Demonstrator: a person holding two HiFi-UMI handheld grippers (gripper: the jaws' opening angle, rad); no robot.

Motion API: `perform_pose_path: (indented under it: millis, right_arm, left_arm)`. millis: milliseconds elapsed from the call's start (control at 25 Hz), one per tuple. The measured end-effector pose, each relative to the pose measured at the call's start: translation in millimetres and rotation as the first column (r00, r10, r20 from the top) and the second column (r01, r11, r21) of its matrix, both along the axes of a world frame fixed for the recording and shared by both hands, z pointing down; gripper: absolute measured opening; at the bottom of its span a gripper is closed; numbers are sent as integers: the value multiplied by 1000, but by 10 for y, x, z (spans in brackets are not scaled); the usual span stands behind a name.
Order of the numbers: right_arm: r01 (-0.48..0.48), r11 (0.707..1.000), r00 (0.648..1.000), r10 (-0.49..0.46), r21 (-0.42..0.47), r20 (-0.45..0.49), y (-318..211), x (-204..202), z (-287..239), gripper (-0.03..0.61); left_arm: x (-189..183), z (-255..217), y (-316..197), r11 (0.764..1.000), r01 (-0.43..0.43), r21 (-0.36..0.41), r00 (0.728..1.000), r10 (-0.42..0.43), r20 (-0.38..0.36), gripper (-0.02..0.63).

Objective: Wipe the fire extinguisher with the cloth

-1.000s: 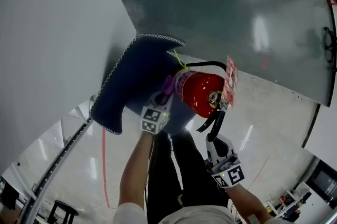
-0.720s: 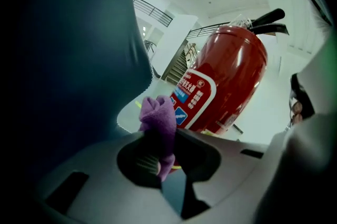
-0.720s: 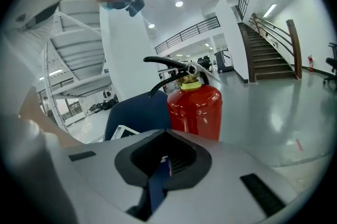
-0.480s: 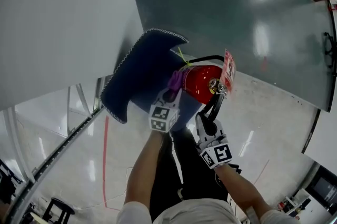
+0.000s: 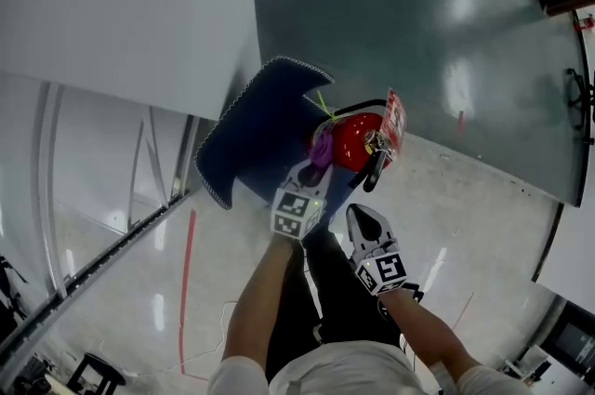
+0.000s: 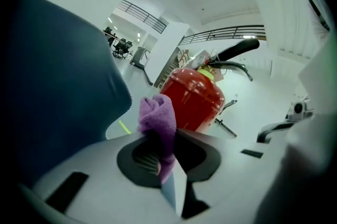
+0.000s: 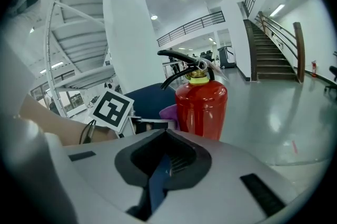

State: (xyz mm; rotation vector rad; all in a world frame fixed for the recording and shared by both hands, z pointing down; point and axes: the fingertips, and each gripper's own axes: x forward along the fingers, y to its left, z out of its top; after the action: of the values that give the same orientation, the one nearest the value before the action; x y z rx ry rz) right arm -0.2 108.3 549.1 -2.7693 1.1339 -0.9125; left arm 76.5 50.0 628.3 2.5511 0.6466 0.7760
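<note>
The right gripper (image 5: 362, 217) has released the handle of the red cylindrical fire extinguisher (image 5: 357, 142), mid-frame, and drawn back lower, its jaws together and empty. The left gripper (image 5: 314, 170), clamped on the bunched purple cloth (image 5: 323, 146), sits at its side, so wiping likely proceeds unsteadied.

Head camera: high, facing steeply down past the person's arms to the floor (image 5: 446, 198). The fire extinguisher (image 5: 358, 142) sits near frame centre at middle range.

Camera on left gripper (image 5: 314, 168): low, sighting along its jaws and tilted slightly up. The extinguisher is close and mid-frame, with the cloth (image 6: 158, 115) right at the lens.

Camera on right gripper (image 5: 364, 217): low, roughly level, facing the extinguisher from another side and a little farther off, with a staircase (image 7: 274, 54) behind.

Shared: all three views take in the extinguisher. The right gripper view also catches the left gripper's marker cube (image 7: 111, 109).
</note>
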Motion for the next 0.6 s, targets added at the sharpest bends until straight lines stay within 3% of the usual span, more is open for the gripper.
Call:
perform_pose_path:
  millis: [200, 440, 600]
  right_arm:
    - [13, 1000, 1000, -13, 10, -20, -23, -41, -154, 12]
    - [32, 999, 999, -32, 4, -36, -155, -262, -429, 12]
    - [10, 1000, 999, -10, -4, -47, -98, -214, -596, 12]
  left_arm:
    - [80, -267, 31, 1000, -15, -7, 999, 14, -50, 57]
    - [-102, -535, 21, 999, -44, -24, 997, 43, -67, 57]
    - [-106, -679, 23, 999, -24, -40, 997, 21, -78, 57]
